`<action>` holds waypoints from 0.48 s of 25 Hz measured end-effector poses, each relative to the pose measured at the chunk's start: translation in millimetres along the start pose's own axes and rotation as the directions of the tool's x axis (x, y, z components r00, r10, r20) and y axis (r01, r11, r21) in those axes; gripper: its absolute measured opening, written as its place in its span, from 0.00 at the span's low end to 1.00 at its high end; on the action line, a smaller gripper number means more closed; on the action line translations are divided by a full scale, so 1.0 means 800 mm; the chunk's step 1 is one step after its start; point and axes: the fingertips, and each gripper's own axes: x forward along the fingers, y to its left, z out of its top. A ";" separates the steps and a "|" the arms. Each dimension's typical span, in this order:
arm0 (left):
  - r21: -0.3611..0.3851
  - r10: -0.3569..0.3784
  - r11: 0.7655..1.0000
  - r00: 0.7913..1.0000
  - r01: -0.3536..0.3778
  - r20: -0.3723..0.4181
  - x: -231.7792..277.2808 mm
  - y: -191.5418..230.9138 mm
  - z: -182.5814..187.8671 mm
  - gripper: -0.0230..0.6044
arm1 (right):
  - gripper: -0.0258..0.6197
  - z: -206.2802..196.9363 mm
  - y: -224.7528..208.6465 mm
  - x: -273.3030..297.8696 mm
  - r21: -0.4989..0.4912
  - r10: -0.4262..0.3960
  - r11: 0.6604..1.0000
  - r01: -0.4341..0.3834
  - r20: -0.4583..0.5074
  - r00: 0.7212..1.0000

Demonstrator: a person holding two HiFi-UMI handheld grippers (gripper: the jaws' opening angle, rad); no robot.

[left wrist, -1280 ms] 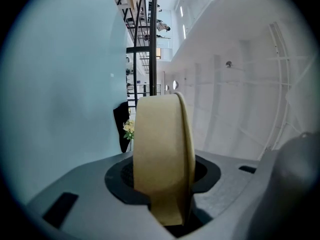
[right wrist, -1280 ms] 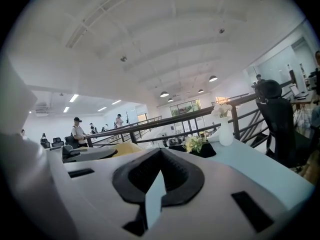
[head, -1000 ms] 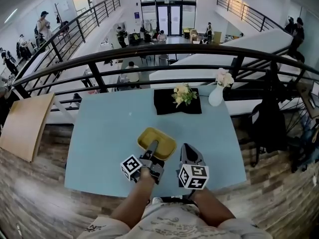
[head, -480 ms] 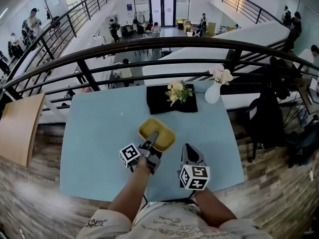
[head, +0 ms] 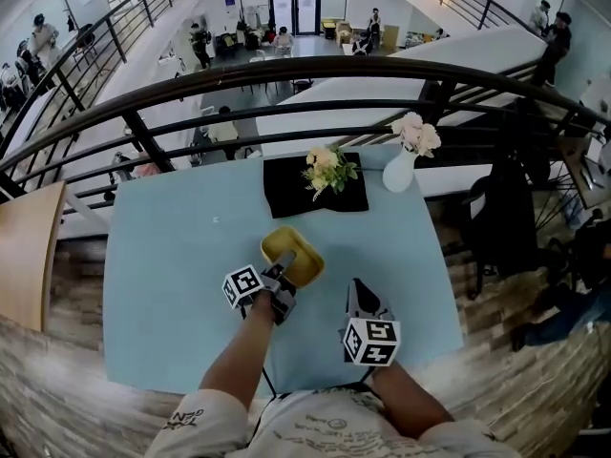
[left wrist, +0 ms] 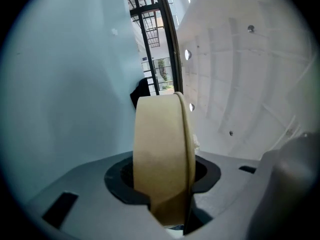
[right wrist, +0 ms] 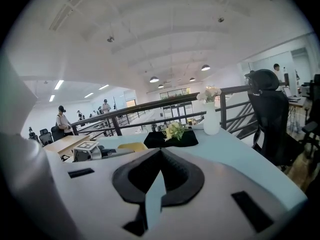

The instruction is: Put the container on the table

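Left gripper (head: 284,261): its jaws pinch one side wall of the container, one jaw on each face. The left gripper view shows the wall edge-on, filling the gap between them.
Container (head: 307,254): a shallow yellow tray with rounded corners. It reaches forward from the left jaws over the table (head: 172,275). I cannot tell whether its base touches the table yet.
Beyond the left jaws: a black cloth (head: 286,191) carrying a small bunch of flowers (head: 326,168).
How it handles: it is probably light and fairly stiff, with a thin, smooth wall that could slip or flex under a hard squeeze. Held by one side only, the far edge may dip.
Where to hold: the grip looks right as it is, low on the side wall by the rim. A bite closer to the middle of that side would keep it more level.
Right gripper (head: 357,290): its jaws are pressed close together with nothing between them. It is apart from the container, which lies to the left of its jaws.
Beyond the right jaws: a white vase (right wrist: 211,121) of pale blooms, far ahead and to the right.
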 end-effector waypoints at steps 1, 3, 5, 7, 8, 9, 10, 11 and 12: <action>-0.001 0.009 1.000 1.000 -0.009 -0.004 0.002 0.007 0.001 0.32 | 0.04 -0.002 -0.002 0.002 0.001 -0.003 1.000 0.003 -0.005 1.000; 0.003 0.022 1.000 1.000 -0.022 -0.010 0.006 0.017 0.003 0.32 | 0.04 -0.005 -0.007 0.006 0.001 -0.009 1.000 0.009 -0.012 1.000; 0.012 0.024 1.000 1.000 -0.023 -0.014 0.010 0.022 0.006 0.32 | 0.04 -0.008 -0.010 0.010 0.001 -0.014 1.000 0.014 -0.020 1.000; 0.030 0.020 0.999 0.999 -0.019 -0.027 0.013 0.024 0.005 0.32 | 0.04 -0.012 -0.013 0.012 0.004 -0.019 1.000 0.019 -0.030 0.999; 0.041 0.021 0.999 0.999 -0.019 -0.040 0.014 0.025 0.003 0.32 | 0.04 -0.014 -0.013 0.012 0.006 -0.021 1.000 0.021 -0.035 0.999; 0.051 0.024 0.998 0.998 -0.022 -0.056 0.014 0.026 -0.001 0.32 | 0.04 -0.015 -0.014 0.012 0.008 -0.022 1.000 0.022 -0.039 0.999; 0.056 0.031 0.998 0.997 -0.027 -0.071 0.014 0.029 -0.004 0.32 | 0.04 -0.017 -0.014 0.011 0.009 -0.022 1.000 0.022 -0.041 0.999; 0.058 0.040 0.998 0.996 -0.035 -0.085 0.013 0.032 -0.008 0.32 | 0.04 -0.017 -0.013 0.011 0.009 -0.022 1.000 0.022 -0.043 0.999; 0.058 0.049 0.997 0.994 -0.043 -0.096 0.013 0.035 -0.010 0.32 | 0.04 -0.018 -0.013 0.011 0.009 -0.021 1.000 0.021 -0.044 0.999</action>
